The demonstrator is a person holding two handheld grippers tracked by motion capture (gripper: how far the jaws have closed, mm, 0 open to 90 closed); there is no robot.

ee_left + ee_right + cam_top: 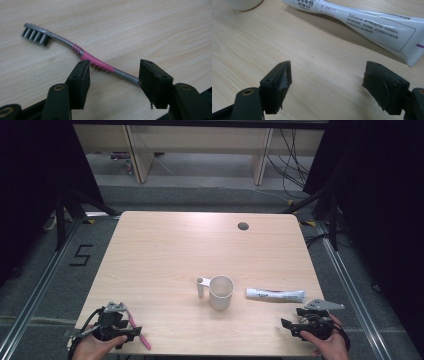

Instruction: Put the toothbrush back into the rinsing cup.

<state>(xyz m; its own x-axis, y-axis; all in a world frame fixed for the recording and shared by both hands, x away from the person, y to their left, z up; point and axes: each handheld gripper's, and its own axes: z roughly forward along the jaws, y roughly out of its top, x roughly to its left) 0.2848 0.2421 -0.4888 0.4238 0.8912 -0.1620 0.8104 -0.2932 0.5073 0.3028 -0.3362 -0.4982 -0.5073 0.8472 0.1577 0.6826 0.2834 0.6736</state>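
i count one toothbrush (97, 63), one white cup (220, 292) and one toothpaste tube (275, 295) on the table (200, 240). my left gripper (127, 330) sits near the table's front left corner, jaws spread wide with nothing between them; the pink and grey toothbrush lies flat just past the pads, bristles away from me. my right gripper (289, 325) is at the front right, jaws parted and empty too, the tube lying just beyond it and the cup left of the tube.

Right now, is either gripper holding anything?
No. The left gripper is open around the toothbrush handle; the right gripper is open near the toothpaste.
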